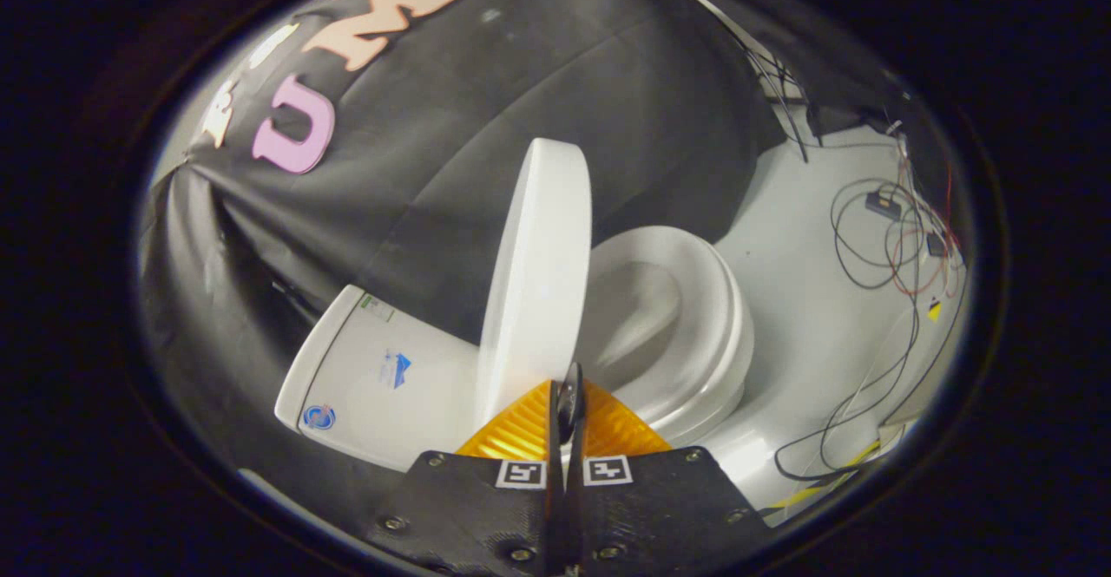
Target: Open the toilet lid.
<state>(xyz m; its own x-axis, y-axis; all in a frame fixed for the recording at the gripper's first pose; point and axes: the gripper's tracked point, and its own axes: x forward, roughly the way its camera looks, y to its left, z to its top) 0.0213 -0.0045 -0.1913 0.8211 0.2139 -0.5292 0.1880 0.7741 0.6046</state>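
Lid (536, 273) stands near upright at frame centre over the seat (694, 334); your gripper (566, 403) fingers look closed, apparently pinching its lower edge, so next tip it back toward the tank (373, 377) and let go.

toilet lid (538, 273) white | tank (382, 377) white, blue logos | floor (807, 299) white | cables (877, 247) black, red

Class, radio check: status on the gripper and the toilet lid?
Gripper closed, fingers pinching the toilet lid edge. Lid raised, standing on edge, seat exposed. Cables on floor beyond, clear of the lid.
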